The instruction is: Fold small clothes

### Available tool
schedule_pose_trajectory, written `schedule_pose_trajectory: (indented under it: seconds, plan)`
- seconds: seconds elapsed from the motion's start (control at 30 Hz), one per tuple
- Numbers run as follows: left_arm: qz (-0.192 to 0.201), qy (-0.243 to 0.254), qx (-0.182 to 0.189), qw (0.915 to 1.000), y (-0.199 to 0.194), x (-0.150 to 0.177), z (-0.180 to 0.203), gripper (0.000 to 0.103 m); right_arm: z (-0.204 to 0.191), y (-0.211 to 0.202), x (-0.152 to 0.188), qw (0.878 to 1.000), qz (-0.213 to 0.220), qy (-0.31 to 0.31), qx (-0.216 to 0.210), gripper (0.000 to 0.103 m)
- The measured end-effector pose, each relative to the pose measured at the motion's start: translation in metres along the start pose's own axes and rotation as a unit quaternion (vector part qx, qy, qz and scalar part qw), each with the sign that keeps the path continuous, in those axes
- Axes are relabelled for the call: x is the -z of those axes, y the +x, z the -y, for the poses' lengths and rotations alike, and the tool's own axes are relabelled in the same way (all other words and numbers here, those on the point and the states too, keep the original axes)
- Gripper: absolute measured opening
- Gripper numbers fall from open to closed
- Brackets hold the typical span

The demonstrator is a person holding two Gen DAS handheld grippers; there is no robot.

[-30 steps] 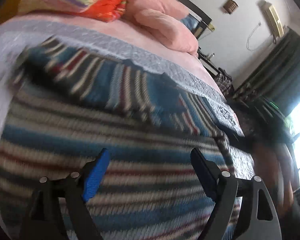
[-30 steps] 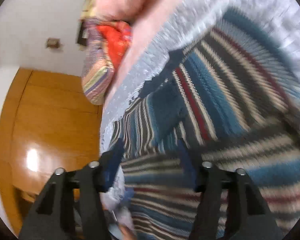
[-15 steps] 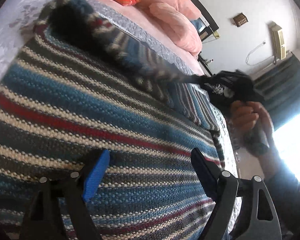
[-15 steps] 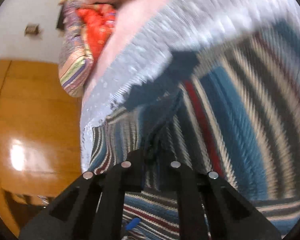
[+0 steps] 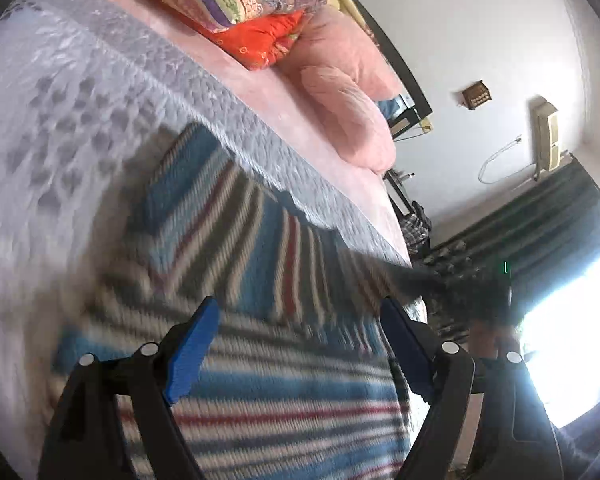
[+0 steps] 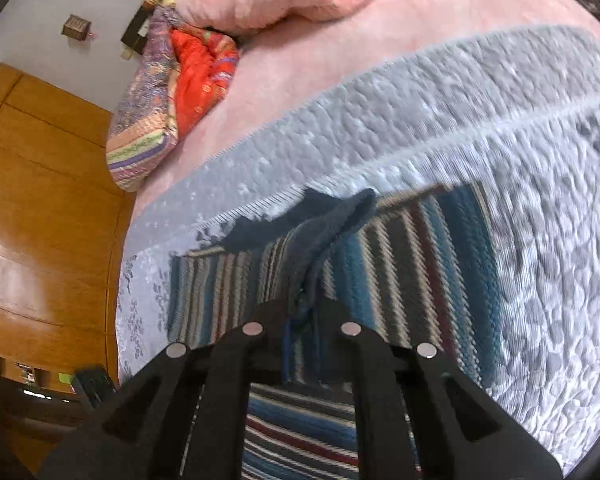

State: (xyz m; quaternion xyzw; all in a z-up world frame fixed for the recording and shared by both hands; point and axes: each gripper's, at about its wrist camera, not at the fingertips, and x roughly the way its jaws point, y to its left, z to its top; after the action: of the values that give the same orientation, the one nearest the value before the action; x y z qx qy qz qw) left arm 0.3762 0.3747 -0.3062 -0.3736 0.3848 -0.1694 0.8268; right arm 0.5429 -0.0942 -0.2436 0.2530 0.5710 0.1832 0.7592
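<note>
A striped knit sweater (image 6: 400, 248), blue, grey, cream and red, lies on the bed (image 6: 520, 152). The right gripper (image 6: 304, 312) jaws pinch a raised fold toward 12 o'clock; the left gripper (image 5: 300, 344) jaws gape above it.

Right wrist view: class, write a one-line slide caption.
Right gripper shut on a fold of the striped knit garment, lifted above the grey bedspread.

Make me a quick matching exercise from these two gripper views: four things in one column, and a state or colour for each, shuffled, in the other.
Things:
1. left gripper
2. right gripper
3. striped sweater
4. quilted bedspread

States or colours:
A. grey
B. open, holding nothing
C. blue, red, dark and cream bands
D. shut on a fold of knit

Pairs: 1-B, 2-D, 3-C, 4-A
</note>
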Motion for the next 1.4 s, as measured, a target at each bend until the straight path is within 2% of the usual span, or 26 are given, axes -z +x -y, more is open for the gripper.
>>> schedule_pose_trajectory:
  seconds: [0.07,0.17,0.23,0.3,0.33,0.4,0.5,0.57,0.63,0.67,0.7,0.77,0.8,0.83,0.87,0.93,0.97,1.03,1.07,1.1,1.13,1.17,1.2,1.27,1.3,1.4]
  plan:
    - [-0.007,-0.011,-0.011,0.9999,0.016,-0.018,-0.008,0.082,0.013,0.010,0.005,1.000,-0.005,0.012,0.001,0.007]
    - [-0.032,-0.017,-0.052,0.9980,0.037,-0.039,-0.028,0.082,0.037,0.024,0.014,1.000,-0.006,0.031,-0.001,0.007]
    - [-0.057,-0.014,-0.086,0.9946,0.053,-0.043,-0.041,0.082,0.055,0.033,0.021,0.999,-0.009,0.043,0.009,0.013]
    - [-0.076,-0.002,-0.103,0.9918,0.062,-0.039,-0.044,0.082,0.067,0.037,0.028,0.998,-0.019,0.041,0.037,0.017]
    - [-0.084,0.012,-0.113,0.9900,0.065,-0.040,-0.040,0.082,0.072,0.032,0.031,0.998,-0.015,0.035,0.043,0.015]
    - [-0.089,0.033,-0.104,0.9900,0.065,-0.047,-0.025,0.081,0.073,0.011,0.029,0.999,0.020,0.032,0.039,0.018]
    - [-0.073,0.067,-0.081,0.9918,0.066,-0.069,-0.002,0.082,0.070,-0.008,0.015,0.997,0.057,0.045,-0.005,0.018]
    - [-0.071,0.076,-0.072,0.9920,0.075,-0.086,0.006,0.082,0.063,0.004,0.009,0.998,0.044,0.040,-0.029,0.018]
    - [-0.096,0.063,-0.084,0.9898,0.099,-0.101,0.000,0.081,0.056,0.027,0.006,0.998,0.020,0.040,-0.045,0.020]
    - [-0.105,0.059,-0.095,0.9882,0.108,-0.105,-0.003,0.081,0.054,0.038,0.007,0.998,0.009,0.041,-0.046,0.020]
    - [-0.117,0.053,-0.122,0.9842,0.121,-0.109,-0.012,0.081,0.055,0.048,0.007,0.998,0.000,0.043,-0.043,0.020]
    - [-0.135,0.035,-0.158,0.9776,0.135,-0.109,-0.033,0.075,0.066,0.067,0.009,0.999,-0.022,0.047,-0.016,0.011]
    - [-0.137,0.035,-0.158,0.9774,0.135,-0.109,-0.037,0.071,0.070,0.069,0.010,0.999,-0.024,0.043,-0.009,0.000]
    - [-0.137,0.041,-0.156,0.9775,0.132,-0.110,-0.035,0.071,0.071,0.066,0.010,0.999,-0.023,0.044,-0.008,0.000]
    - [-0.135,0.045,-0.152,0.9781,0.126,-0.109,-0.031,0.070,0.071,0.061,0.010,0.999,-0.018,0.046,-0.010,0.001]
    - [-0.130,0.051,-0.115,0.9835,0.109,-0.105,-0.020,0.070,0.066,0.044,0.017,0.999,-0.008,0.037,-0.026,0.013]
    - [-0.133,0.056,-0.081,0.9862,0.097,-0.099,-0.013,0.070,0.061,0.038,0.023,0.998,-0.012,0.032,-0.049,0.014]
    - [-0.149,0.066,-0.048,0.9855,0.086,-0.081,-0.009,0.070,0.053,0.037,0.036,0.998,-0.025,0.015,-0.059,0.014]
    - [-0.163,0.067,-0.051,0.9830,0.087,-0.071,-0.012,0.070,0.052,0.042,0.041,0.998,-0.032,0.010,-0.050,0.014]
    - [-0.178,0.070,-0.071,0.9790,0.092,-0.062,-0.018,0.070,0.055,0.050,0.046,0.999,-0.041,0.009,-0.028,0.011]
    - [-0.185,0.075,-0.104,0.9743,0.098,-0.055,-0.026,0.062,0.057,0.055,0.048,0.999,-0.045,0.011,-0.020,0.006]
    - [-0.186,0.078,-0.118,0.9724,0.102,-0.052,-0.034,0.057,0.059,0.057,0.050,0.999,-0.043,0.014,-0.015,0.003]
    - [-0.182,0.083,-0.122,0.9720,0.101,-0.052,-0.034,0.054,0.058,0.052,0.051,0.999,-0.037,0.021,-0.016,0.006]
    - [-0.166,0.077,-0.111,0.9769,0.086,-0.052,-0.029,0.056,0.052,0.034,0.057,0.999,-0.024,0.023,-0.036,0.018]
    - [-0.156,0.071,-0.088,0.9812,0.075,-0.051,-0.025,0.064,0.048,0.020,0.063,0.999,-0.013,0.017,-0.047,0.021]
    - [-0.155,0.089,-0.072,0.9814,0.051,-0.031,-0.016,0.071,0.060,-0.007,0.089,0.998,-0.006,0.027,-0.052,0.022]
